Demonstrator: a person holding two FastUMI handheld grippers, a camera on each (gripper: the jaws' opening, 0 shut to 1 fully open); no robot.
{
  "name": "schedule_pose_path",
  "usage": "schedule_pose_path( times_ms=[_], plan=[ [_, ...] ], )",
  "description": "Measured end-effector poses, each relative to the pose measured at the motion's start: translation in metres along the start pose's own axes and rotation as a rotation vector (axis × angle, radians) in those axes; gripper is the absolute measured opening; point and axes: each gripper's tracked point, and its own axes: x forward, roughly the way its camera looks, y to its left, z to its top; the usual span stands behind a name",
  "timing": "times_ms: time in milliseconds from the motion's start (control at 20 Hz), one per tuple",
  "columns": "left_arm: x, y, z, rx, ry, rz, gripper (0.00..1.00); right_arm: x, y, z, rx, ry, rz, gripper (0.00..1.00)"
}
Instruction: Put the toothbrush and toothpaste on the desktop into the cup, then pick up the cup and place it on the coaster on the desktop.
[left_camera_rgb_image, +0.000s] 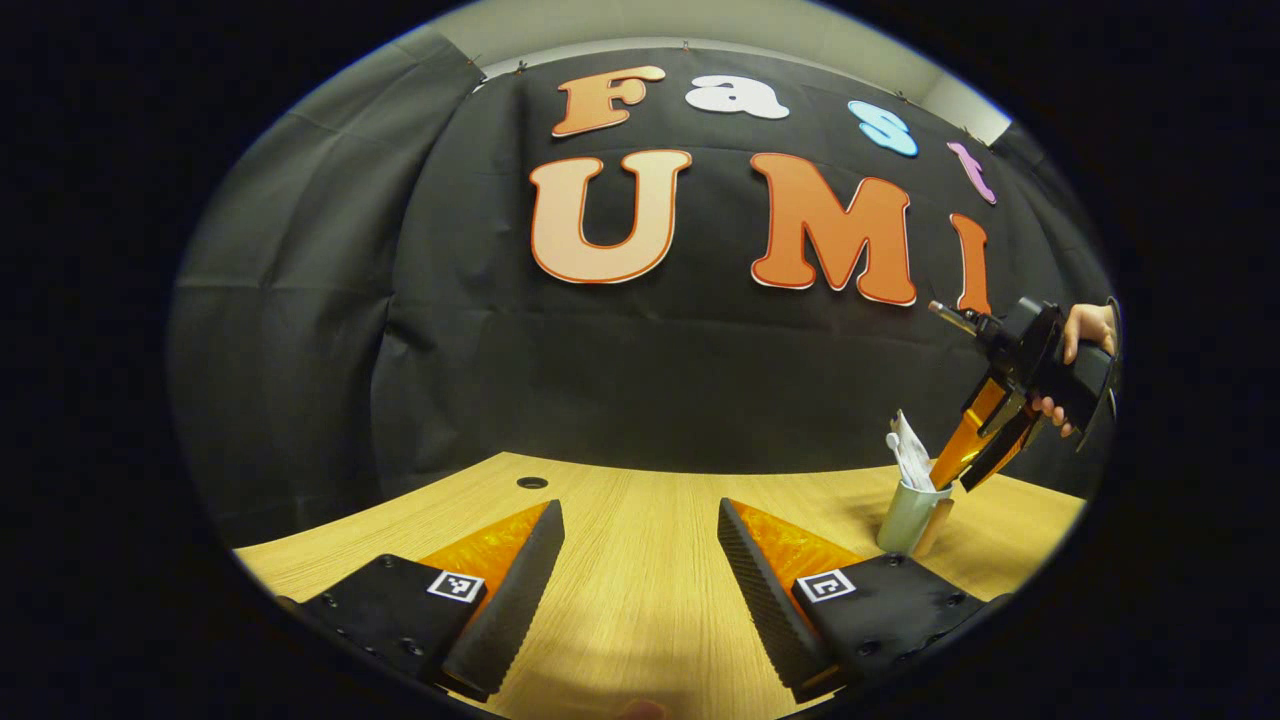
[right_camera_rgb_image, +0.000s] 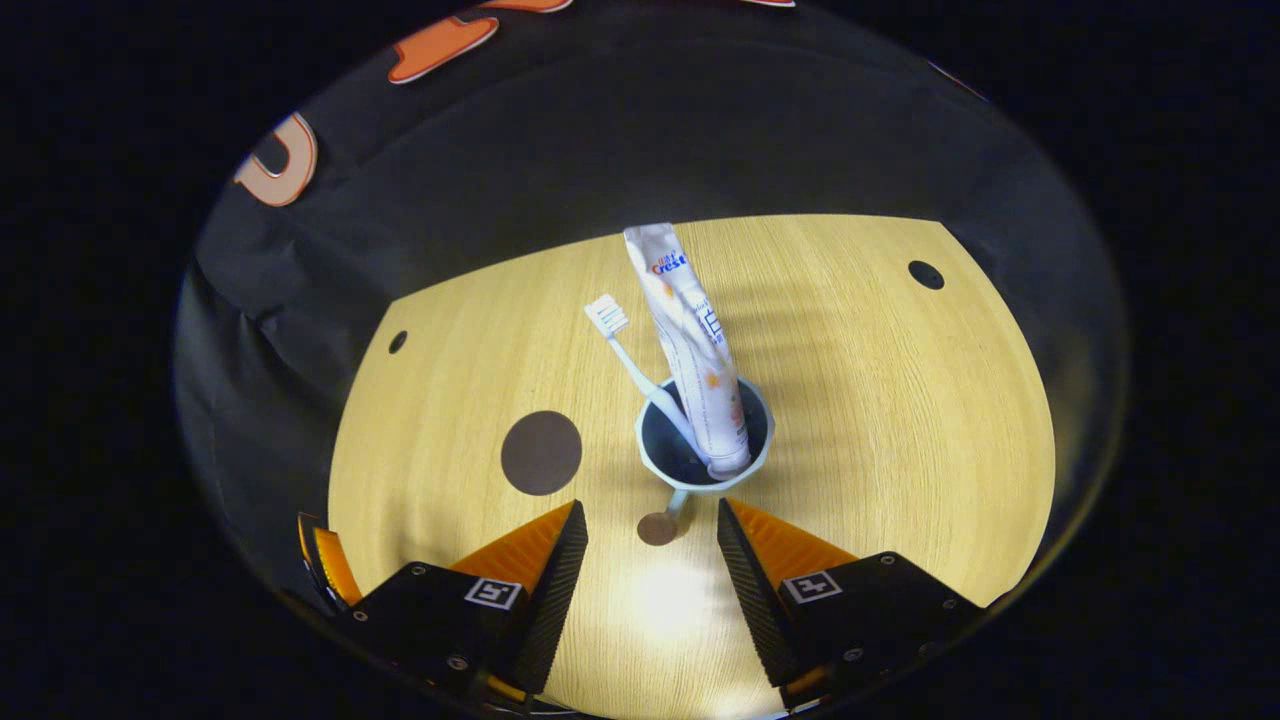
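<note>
With the toothbrush (right_camera_rgb_image: 630, 365) and toothpaste (right_camera_rgb_image: 690, 340) already standing in the cup (right_camera_rgb_image: 705, 478) mid-desktop (right_camera_rgb_image: 900, 420), the right gripper (right_camera_rgb_image: 650, 560) hovers above it, jaws apart and empty, so next it should grasp the cup and carry it to the coaster (right_camera_rgb_image: 541, 453) toward the left edge.

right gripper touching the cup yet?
Apart. The right gripper view shows the right gripper open above the cup, with bare desk between its fingertips and the rim.

Light wood-grain desktop (right_camera_rgb_image: 880, 420) w/ round cable holes — one (right_camera_rgb_image: 926, 275) far right of the claw, one (right_camera_rgb_image: 398, 342) far left; black cloth wall (left_camera_rgb_image: 300, 330) beyond.
</note>
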Motion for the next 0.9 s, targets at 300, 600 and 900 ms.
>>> schedule_pose_path(
  times_ms=[300,600,900],
  plan=[
    [-0.002,0.028,-0.013,-0.058,0.012,0.039,0.98,0.039,-0.018,-0.011,0.084,0.115,-0.08,0.74],
    [-0.003,0.03,-0.012,-0.058,0.011,0.032,0.98,0.064,-0.035,-0.019,0.049,0.136,-0.163,0.67],
    [-0.009,0.027,-0.018,-0.089,0.041,0.028,0.98,0.076,-0.051,-0.021,-0.002,0.117,-0.182,0.29]
  ],
)
